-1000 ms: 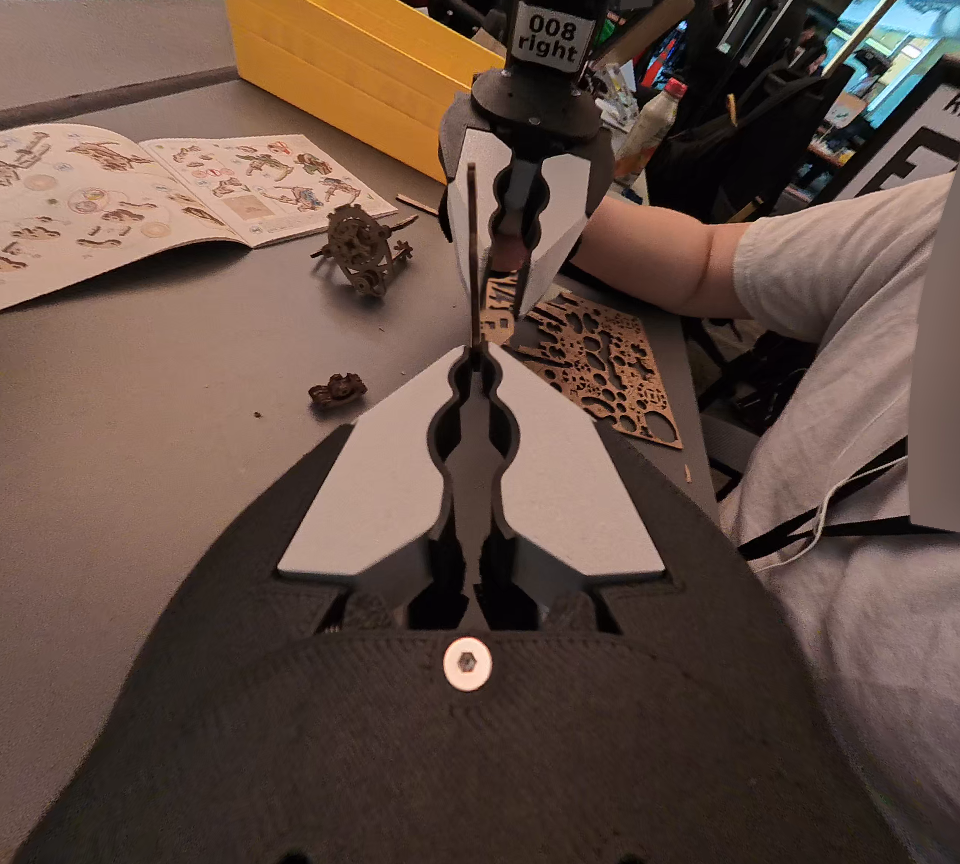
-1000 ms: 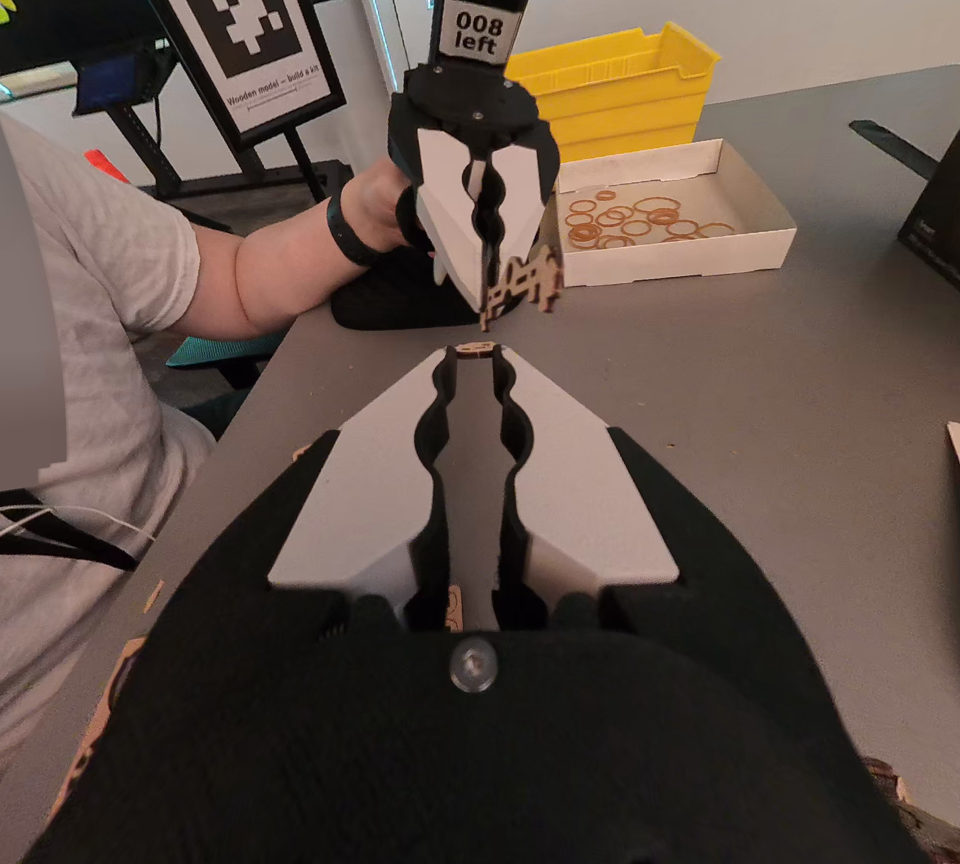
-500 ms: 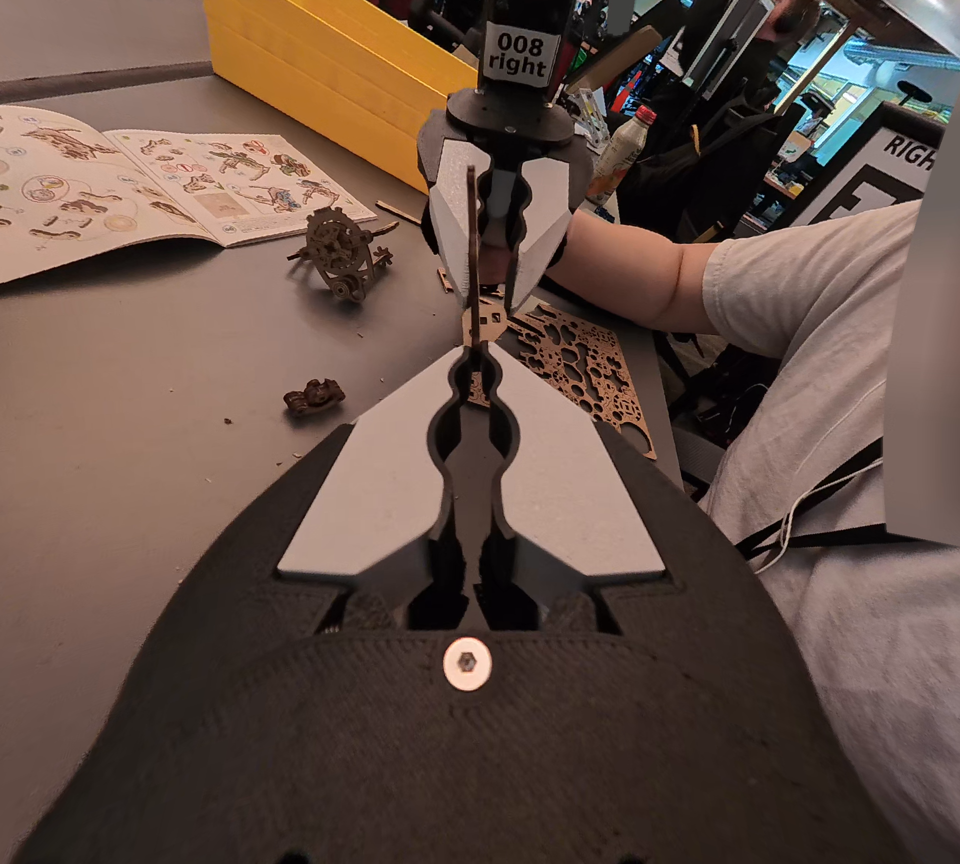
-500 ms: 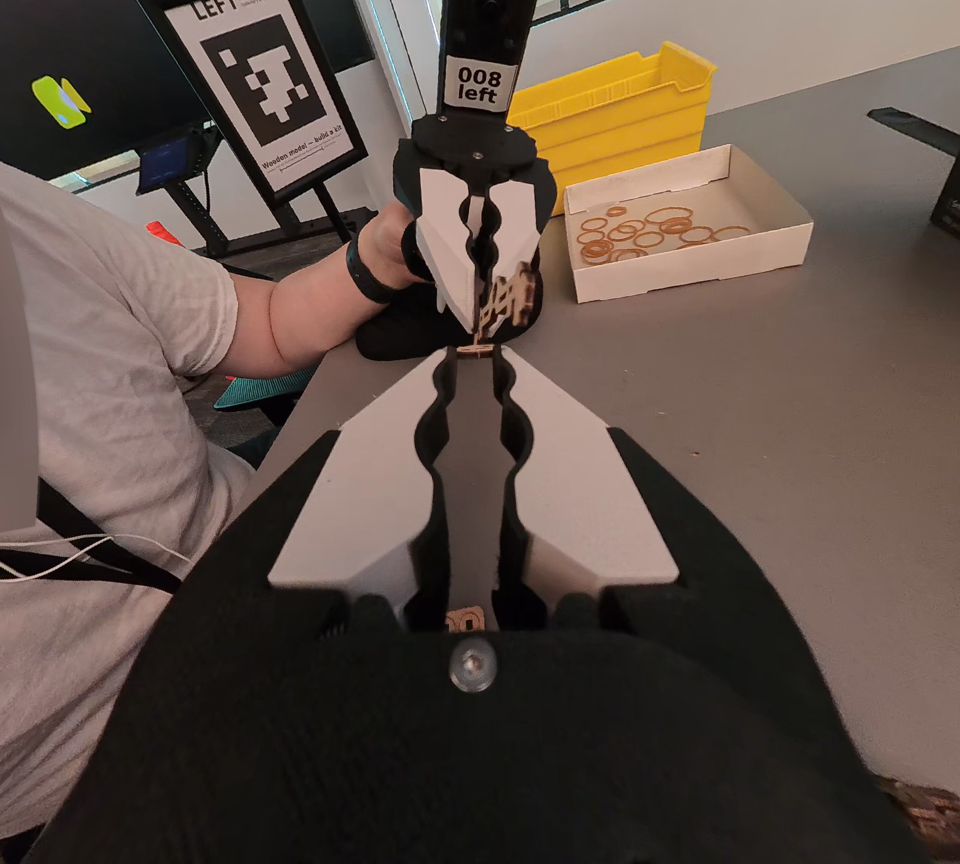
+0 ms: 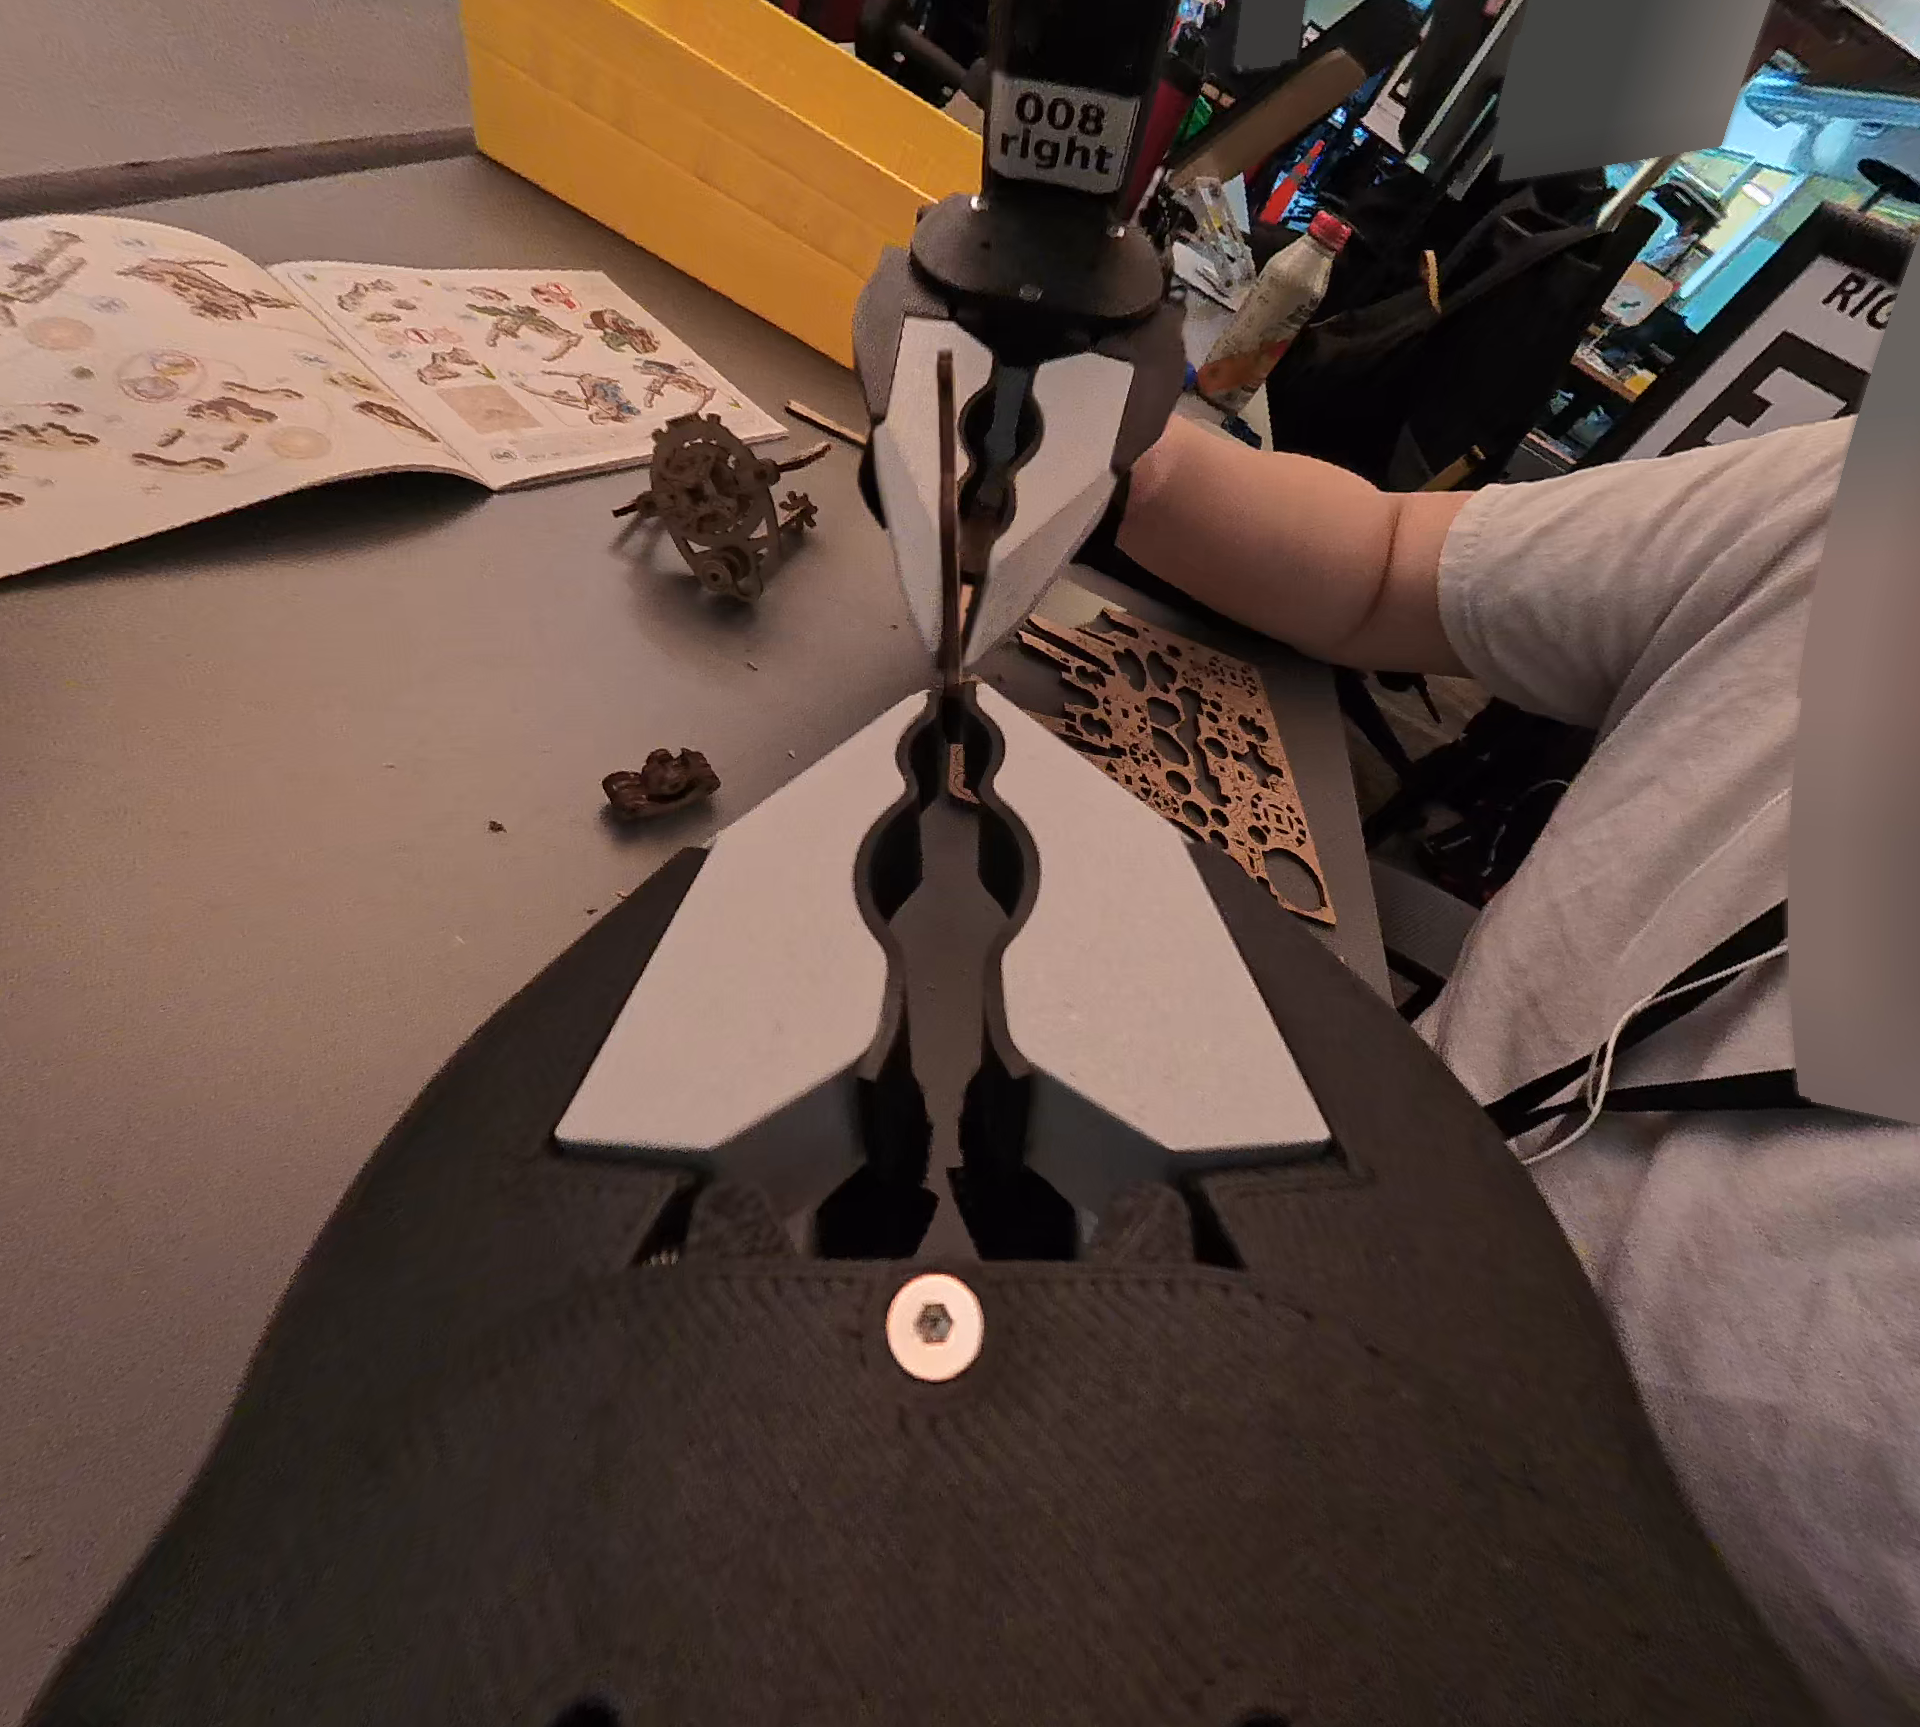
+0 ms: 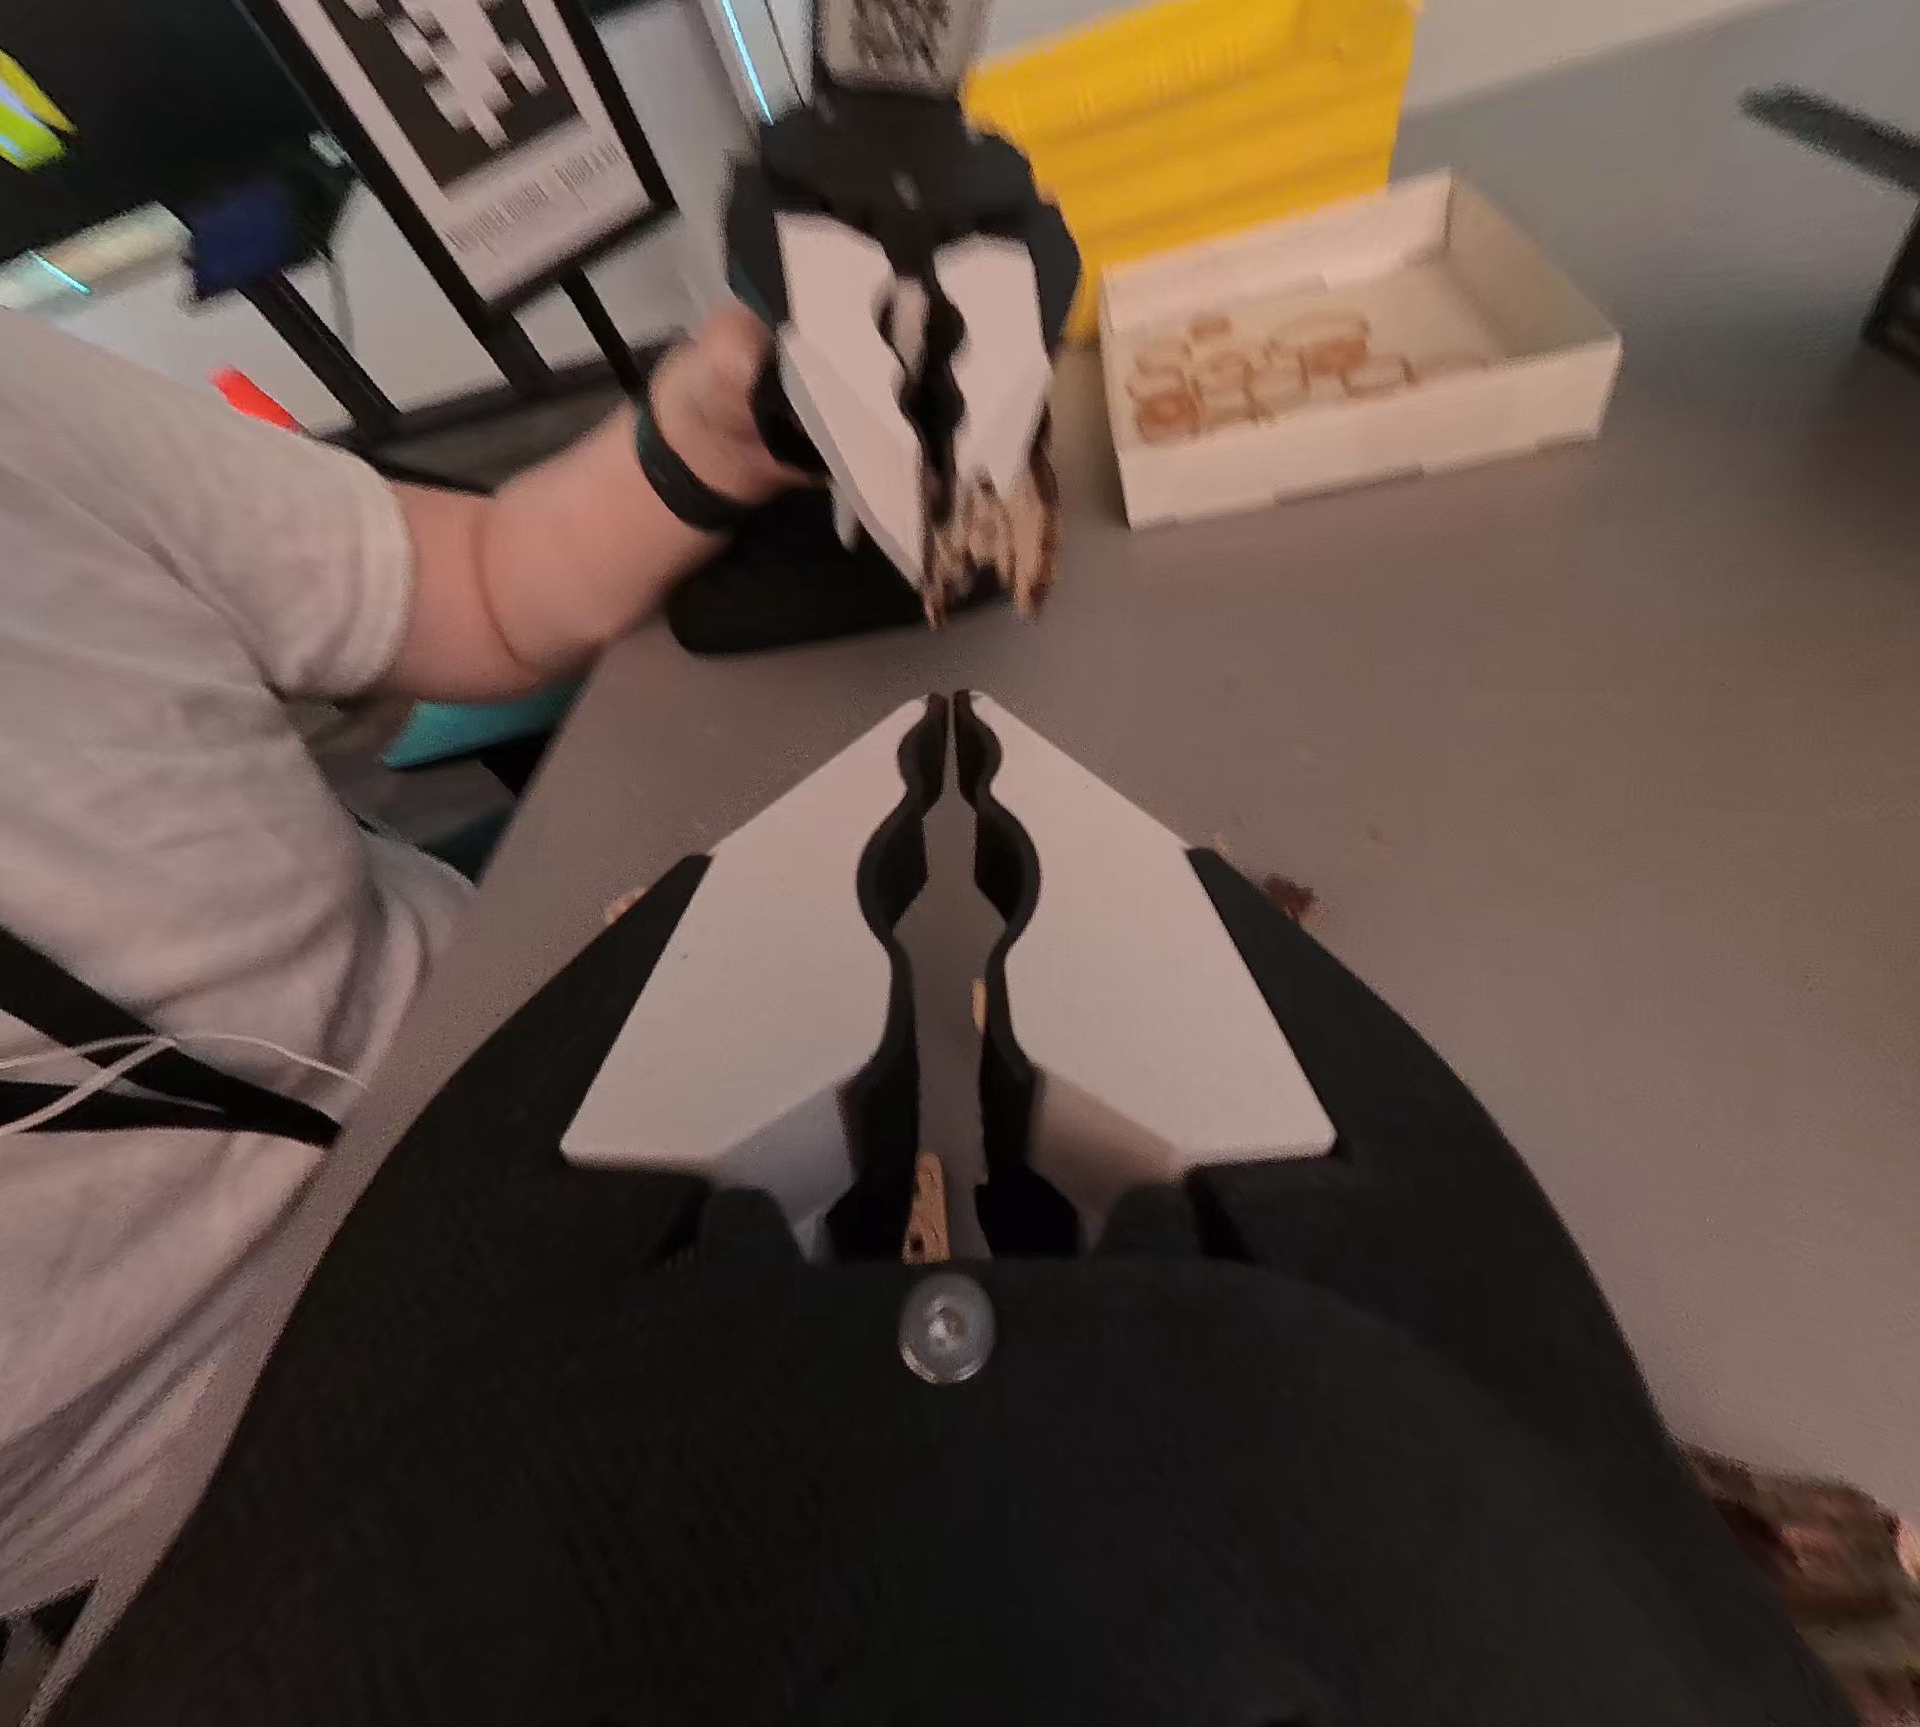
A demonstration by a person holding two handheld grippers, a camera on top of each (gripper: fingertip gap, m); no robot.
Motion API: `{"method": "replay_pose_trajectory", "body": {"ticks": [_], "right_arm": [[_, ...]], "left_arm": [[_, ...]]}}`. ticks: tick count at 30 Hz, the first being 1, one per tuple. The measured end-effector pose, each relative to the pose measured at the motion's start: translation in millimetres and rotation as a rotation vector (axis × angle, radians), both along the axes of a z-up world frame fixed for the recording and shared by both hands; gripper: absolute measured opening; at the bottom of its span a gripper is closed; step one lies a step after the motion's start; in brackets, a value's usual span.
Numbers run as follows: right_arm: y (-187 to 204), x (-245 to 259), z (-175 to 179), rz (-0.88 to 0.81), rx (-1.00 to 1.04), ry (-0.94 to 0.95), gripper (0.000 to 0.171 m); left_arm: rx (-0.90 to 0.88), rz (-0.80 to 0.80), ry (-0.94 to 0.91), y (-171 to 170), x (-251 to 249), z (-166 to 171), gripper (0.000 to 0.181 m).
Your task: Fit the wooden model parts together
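Both grippers, left and right, meet above the table's edge.

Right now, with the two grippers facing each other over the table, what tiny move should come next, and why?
Probably ease the right gripper forward toward the fretted wooden piece clamped in the left gripper. The right wrist view shows table between them, so nothing meets yet. It is blurred; whether the right's nearly closed tips hold a part is unclear.

My left gripper pinches a thin wooden piece edge-on, upright before the right gripper, above the grey table.
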State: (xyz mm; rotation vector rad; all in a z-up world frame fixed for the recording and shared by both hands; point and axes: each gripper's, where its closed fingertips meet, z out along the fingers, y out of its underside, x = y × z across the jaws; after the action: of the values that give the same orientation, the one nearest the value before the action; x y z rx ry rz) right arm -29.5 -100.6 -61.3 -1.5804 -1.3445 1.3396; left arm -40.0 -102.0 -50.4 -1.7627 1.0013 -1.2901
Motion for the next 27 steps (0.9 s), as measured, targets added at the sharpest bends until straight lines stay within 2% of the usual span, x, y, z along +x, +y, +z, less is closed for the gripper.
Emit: {"method": "replay_pose_trajectory", "body": {"ticks": [3,8,10,13,19,24,27], "right_arm": [[-2.4,3.8,-26.0,0.03,0.022,-0.155,0.009],[8.2,27.3,-66.2,0.026,0.202,-0.448,0.012],[6.1,36.5,-79.1,0.065,0.244,-0.532,0.018],[3.2,47.7,-95.2,0.103,0.249,-0.63,0.018],[-5.8,43.6,-100.9,0.136,0.231,-0.641,0.014],[2.4,18.1,-100.1,0.03,0.289,-0.587,0.013],[-1.8,14.9,-97.3,0.027,0.275,-0.576,0.014]], "left_arm": [[0.007,0.01,-0.01,1.1,-3.0,4.0,0.0],[0.016,0.02,0.001,2.4,-4.3,3.5,0.0],[0.014,0.02,0.003,2.4,-4.3,3.0,0.001],[0.011,0.015,0.007,1.6,-3.9,2.3,0.0],[0.012,0.019,0.012,2.5,-4.0,1.0,0.001],[0.012,0.018,0.02,2.8,-3.0,-1.0,0.001],[0.016,0.025,0.016,3.7,-4.4,0.5,0.0]]}}
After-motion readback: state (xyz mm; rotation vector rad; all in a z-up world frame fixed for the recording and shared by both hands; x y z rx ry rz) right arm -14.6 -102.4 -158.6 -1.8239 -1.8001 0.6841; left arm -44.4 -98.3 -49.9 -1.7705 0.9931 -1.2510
